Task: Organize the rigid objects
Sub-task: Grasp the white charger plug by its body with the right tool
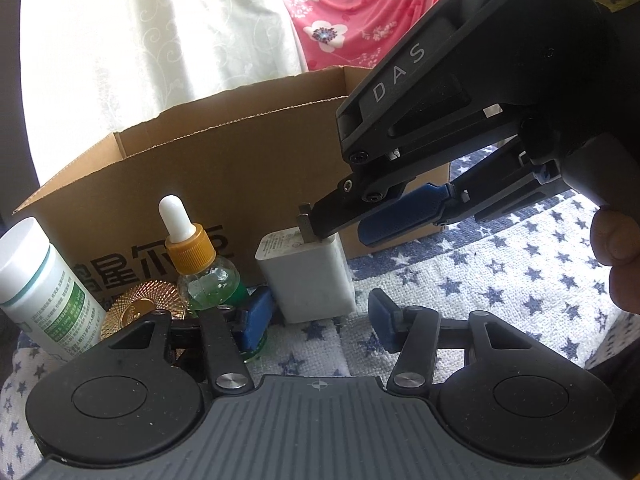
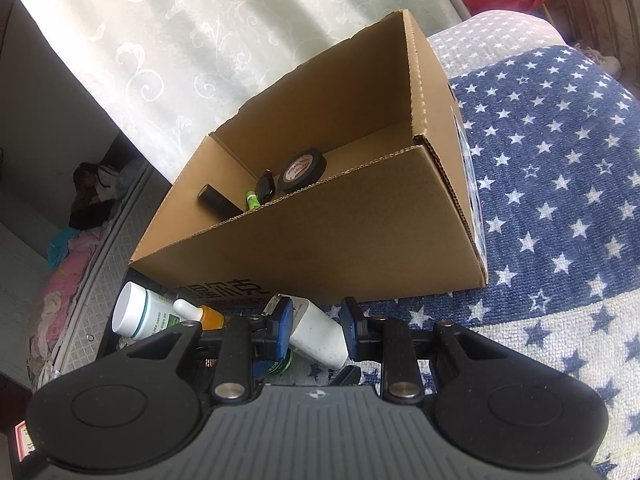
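A white plug charger (image 1: pixel 308 276) stands on the star-patterned cloth in front of a cardboard box (image 1: pixel 224 168). My right gripper (image 1: pixel 352 220) comes down over it from the right, its blue pads (image 1: pixel 400 216) either side of the charger top. In the right wrist view the charger (image 2: pixel 318 334) sits between the right gripper's (image 2: pixel 316 326) open pads, not squeezed. My left gripper (image 1: pixel 316 316) is open and empty, low in front of the charger. A green dropper bottle (image 1: pixel 200 264), a white pill bottle (image 1: pixel 36 284) and a gold disc (image 1: pixel 140 312) stand to the left.
The box (image 2: pixel 320 232) holds a black tape roll (image 2: pixel 302 170), a black cylinder (image 2: pixel 218 200), a small black item and a green item. Blue and white star cloth (image 2: pixel 560 200) covers the surface to the right. A curtain hangs behind.
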The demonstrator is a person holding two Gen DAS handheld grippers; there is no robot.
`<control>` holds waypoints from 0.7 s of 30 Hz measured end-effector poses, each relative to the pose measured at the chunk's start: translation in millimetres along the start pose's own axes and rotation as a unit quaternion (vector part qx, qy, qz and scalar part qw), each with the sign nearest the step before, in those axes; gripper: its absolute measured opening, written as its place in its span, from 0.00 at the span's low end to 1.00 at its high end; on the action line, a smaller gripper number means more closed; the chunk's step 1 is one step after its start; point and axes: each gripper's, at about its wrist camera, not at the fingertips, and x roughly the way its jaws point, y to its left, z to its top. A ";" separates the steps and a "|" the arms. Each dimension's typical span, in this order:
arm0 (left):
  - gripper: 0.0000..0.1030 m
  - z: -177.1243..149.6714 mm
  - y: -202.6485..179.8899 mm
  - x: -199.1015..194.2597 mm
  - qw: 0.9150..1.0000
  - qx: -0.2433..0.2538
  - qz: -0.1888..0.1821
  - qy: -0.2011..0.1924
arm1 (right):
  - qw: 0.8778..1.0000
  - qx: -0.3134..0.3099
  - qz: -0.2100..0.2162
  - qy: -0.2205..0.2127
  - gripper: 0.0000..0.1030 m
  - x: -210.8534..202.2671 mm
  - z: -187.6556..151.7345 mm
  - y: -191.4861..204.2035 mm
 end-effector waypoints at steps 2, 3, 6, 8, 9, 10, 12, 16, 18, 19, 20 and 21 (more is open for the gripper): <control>0.43 -1.5 1.1 -1.6 1.000 -0.004 0.004 -0.001 | 1.000 -0.003 0.001 0.001 0.28 -1.4 -1.2 0.1; 0.42 -1.9 2.1 -2.5 1.000 -0.008 0.002 -0.001 | 1.000 -0.004 0.001 0.001 0.28 -1.7 -1.9 0.3; 0.42 0.0 3.6 -3.3 1.000 -0.013 -0.006 -0.001 | 1.000 -0.005 0.002 0.002 0.28 -4.9 -3.9 0.6; 0.42 0.2 2.9 -5.6 1.000 -0.016 -0.016 0.000 | 1.000 -0.006 0.000 0.000 0.28 -8.7 -6.0 1.7; 0.42 0.0 2.0 -7.6 1.000 -0.016 -0.021 0.000 | 1.000 -0.006 -0.002 -0.001 0.28 -11.4 -7.5 1.9; 0.42 -0.7 0.5 -9.4 1.000 -0.015 -0.025 -0.001 | 1.000 -0.006 -0.003 -0.002 0.28 -14.6 -9.3 1.6; 0.42 -3.5 -5.2 -12.3 1.000 -0.004 -0.028 -0.005 | 1.000 -0.004 -0.006 -0.005 0.28 -20.5 -12.6 -0.1; 0.44 -6.6 -12.5 -13.8 0.999 0.017 -0.026 -0.012 | 1.000 0.014 -0.011 -0.002 0.28 -25.5 -17.3 -10.9; 0.45 -6.1 -12.6 -13.1 0.999 0.020 -0.027 -0.013 | 1.000 0.027 -0.004 0.000 0.28 -26.6 -17.9 -16.4; 0.45 -5.6 -12.5 -12.6 0.999 0.020 -0.028 -0.012 | 1.000 0.031 -0.002 0.000 0.28 -26.9 -17.9 -17.9; 0.45 -4.8 -12.2 -11.8 0.999 0.018 -0.030 -0.010 | 0.999 0.034 0.000 0.000 0.28 -27.0 -17.8 -19.2; 0.46 -3.5 -11.9 -10.9 0.999 0.017 -0.033 -0.007 | 0.999 0.036 0.001 0.000 0.28 -26.4 -17.7 -19.3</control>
